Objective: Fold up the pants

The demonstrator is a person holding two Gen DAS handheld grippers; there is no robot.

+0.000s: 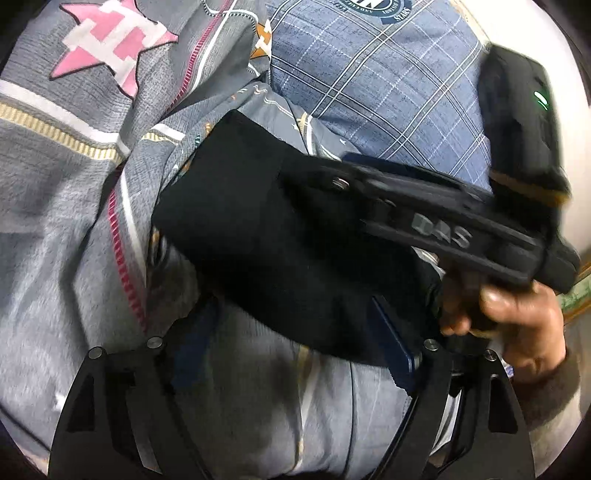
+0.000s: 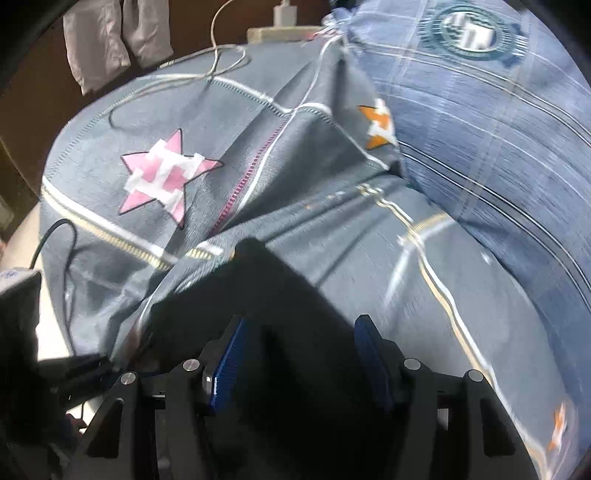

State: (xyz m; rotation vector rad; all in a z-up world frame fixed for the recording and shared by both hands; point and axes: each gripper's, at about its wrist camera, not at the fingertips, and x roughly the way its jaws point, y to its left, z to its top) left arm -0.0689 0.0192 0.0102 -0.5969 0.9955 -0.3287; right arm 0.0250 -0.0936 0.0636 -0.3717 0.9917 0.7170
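Note:
The black pants (image 1: 266,236) lie as a folded bundle on the grey bedspread (image 1: 55,229). My left gripper (image 1: 293,343) stands open at the bundle's near edge. Its right pad (image 1: 397,354) is against the cloth and its left pad (image 1: 192,339) is off it. In the right wrist view the pants (image 2: 266,288) fill the space between the fingers of my right gripper (image 2: 299,365). Both blue pads (image 2: 225,369) show bare faces, so the jaws stand open around the cloth. Its black body (image 1: 443,229), held by a hand (image 1: 517,317), reaches over the bundle from the right.
A blue plaid pillow (image 2: 498,166) lies at the far right of the bed. A white cable (image 2: 221,62) and a charger (image 2: 284,14) sit at the bed's far edge, and a black cable (image 2: 55,236) runs along the left edge. Cloth (image 2: 110,44) hangs behind.

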